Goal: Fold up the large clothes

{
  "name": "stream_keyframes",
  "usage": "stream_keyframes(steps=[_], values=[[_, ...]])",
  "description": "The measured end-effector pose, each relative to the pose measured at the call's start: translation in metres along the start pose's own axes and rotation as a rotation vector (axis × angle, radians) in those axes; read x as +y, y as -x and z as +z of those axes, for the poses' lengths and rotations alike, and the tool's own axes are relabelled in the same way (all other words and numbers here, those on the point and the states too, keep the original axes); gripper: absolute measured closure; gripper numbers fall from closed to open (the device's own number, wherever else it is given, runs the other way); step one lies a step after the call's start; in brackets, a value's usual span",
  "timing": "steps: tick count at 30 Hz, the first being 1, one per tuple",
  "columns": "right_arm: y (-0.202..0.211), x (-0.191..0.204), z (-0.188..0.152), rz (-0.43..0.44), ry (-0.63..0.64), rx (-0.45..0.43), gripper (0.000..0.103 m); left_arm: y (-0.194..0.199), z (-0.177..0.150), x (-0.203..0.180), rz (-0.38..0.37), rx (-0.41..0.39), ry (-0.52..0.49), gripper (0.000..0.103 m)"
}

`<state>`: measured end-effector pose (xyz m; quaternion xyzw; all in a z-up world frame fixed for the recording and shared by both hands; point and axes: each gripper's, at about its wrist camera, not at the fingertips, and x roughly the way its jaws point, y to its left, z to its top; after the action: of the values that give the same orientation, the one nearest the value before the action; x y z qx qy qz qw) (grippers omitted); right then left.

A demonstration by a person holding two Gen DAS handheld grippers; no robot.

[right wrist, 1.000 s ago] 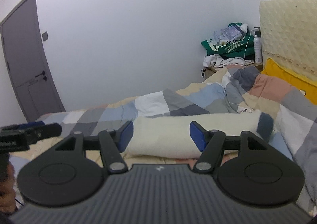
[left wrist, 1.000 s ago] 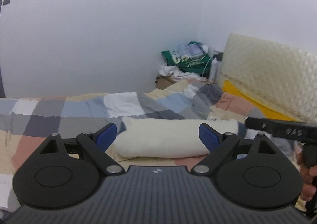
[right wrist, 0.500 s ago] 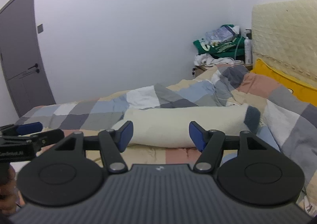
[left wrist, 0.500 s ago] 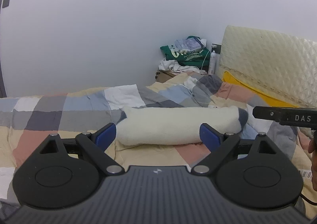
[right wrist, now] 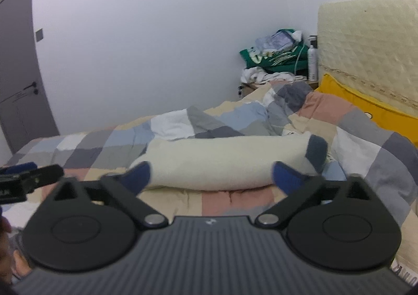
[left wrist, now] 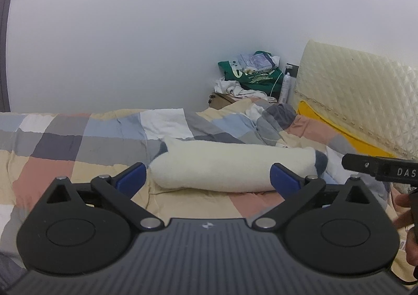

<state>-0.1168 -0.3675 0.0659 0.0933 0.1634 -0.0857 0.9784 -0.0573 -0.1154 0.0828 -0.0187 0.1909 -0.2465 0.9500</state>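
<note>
Open checked quilt stretches toward the bed's far edge at the white wall. A cream fleece garment, rolled long with a grey cuff, lies mid-bed. The left gripper and right gripper hover just short of it, angled slightly down, jaws just spread wide, empty.

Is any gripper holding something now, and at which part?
Nothing is held. The left gripper and right gripper are both open, short of the cream rolled garment.
</note>
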Motion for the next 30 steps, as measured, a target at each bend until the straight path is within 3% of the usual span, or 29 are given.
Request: stream_keyframes(steps=[30], values=[[-0.002, 0.000, -0.002, -0.004, 0.000, 0.046, 0.000, -0.011, -0.005, -0.012, 0.022, 0.039, -0.016, 0.000]])
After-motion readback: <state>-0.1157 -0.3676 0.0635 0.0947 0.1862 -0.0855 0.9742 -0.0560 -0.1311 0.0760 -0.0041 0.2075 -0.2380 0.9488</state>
